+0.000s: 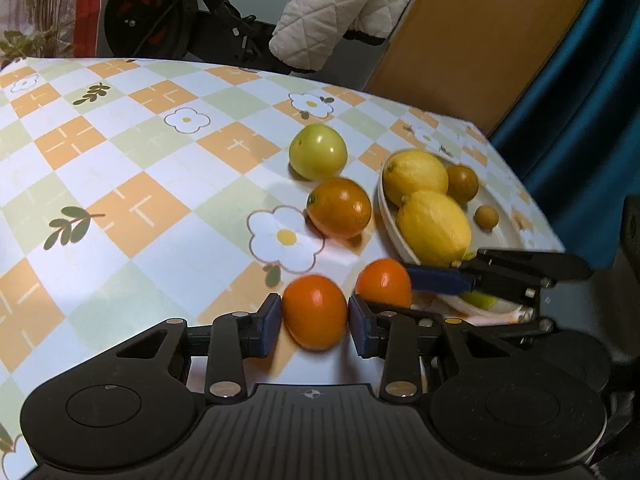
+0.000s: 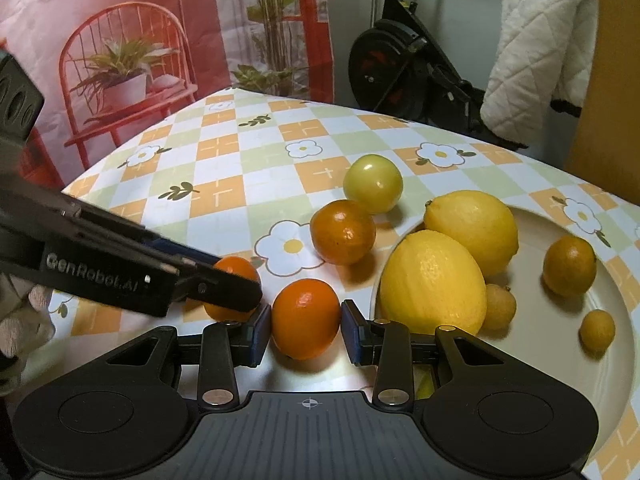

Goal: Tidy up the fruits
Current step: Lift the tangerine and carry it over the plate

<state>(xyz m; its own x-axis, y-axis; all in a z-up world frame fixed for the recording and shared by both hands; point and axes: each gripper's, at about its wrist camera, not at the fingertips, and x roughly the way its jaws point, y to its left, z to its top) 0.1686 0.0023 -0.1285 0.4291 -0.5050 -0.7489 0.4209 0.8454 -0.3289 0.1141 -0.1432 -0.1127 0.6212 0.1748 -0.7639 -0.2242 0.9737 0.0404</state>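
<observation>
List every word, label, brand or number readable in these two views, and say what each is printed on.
"GenRobot.AI": pale raised lettering on the side of the black left gripper, seen in the right wrist view; the last letters are partly blurred.
No other text can be read; the checked floral tablecloth carries only patterns.

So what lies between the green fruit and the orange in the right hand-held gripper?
A darker orange on the tablecloth, nearer the green fruit than the gripped orange; the right wrist view shows it.
</observation>
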